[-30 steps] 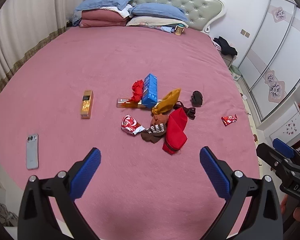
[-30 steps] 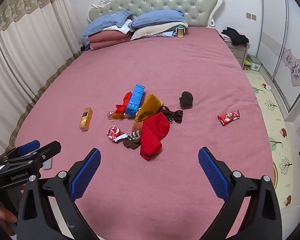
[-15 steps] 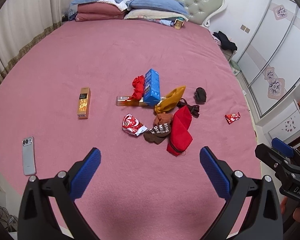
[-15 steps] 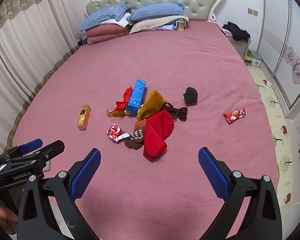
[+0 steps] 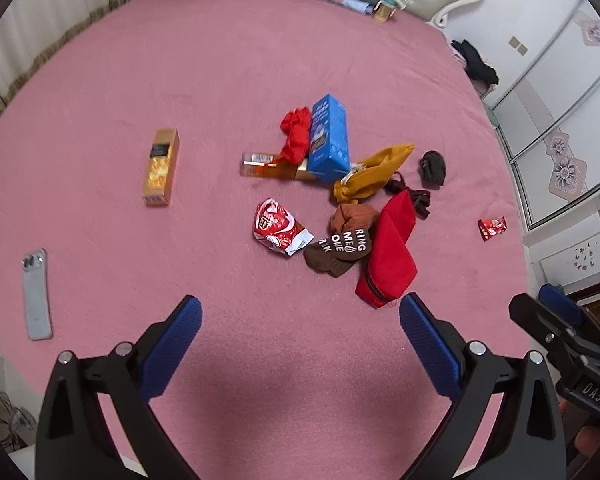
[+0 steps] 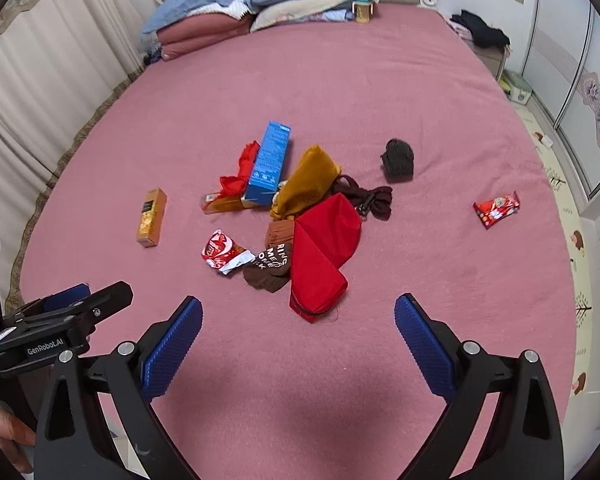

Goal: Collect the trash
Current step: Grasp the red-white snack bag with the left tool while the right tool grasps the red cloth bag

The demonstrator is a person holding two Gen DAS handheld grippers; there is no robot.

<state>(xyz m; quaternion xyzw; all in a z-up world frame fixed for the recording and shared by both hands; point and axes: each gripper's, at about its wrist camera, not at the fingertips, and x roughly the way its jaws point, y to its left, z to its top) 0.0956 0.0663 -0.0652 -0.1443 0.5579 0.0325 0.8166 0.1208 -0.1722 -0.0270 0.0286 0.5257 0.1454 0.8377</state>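
On the pink bed lie a crumpled red-and-white wrapper (image 5: pixel 279 229) (image 6: pixel 221 253), a small red wrapper (image 5: pixel 491 228) (image 6: pixel 496 208) off to the right, a gold box (image 5: pixel 161 166) (image 6: pixel 151 217), a blue box (image 5: pixel 329 138) (image 6: pixel 269 162) and an orange box (image 5: pixel 260 165) (image 6: pixel 224 203) partly under red cloth. My left gripper (image 5: pixel 300 330) hovers open near the bed's front edge, short of the crumpled wrapper. Beside it my right gripper (image 6: pixel 298 330) is also open and holds nothing.
A pile of clothes lies mid-bed: a red pouch (image 5: pixel 392 252) (image 6: pixel 324 248), brown lettered socks (image 5: pixel 340 246), mustard cloth (image 6: pixel 308 184), a dark sock (image 6: pixel 398 156). A grey phone (image 5: pixel 36 294) lies at the left edge. Pillows (image 6: pixel 260 0) are stacked at the headboard; wardrobes stand right.
Both grippers have moved forward and tilted down over the bed, so the litter and clothes sit closer and larger. Both stay open; nothing on the bed has moved.
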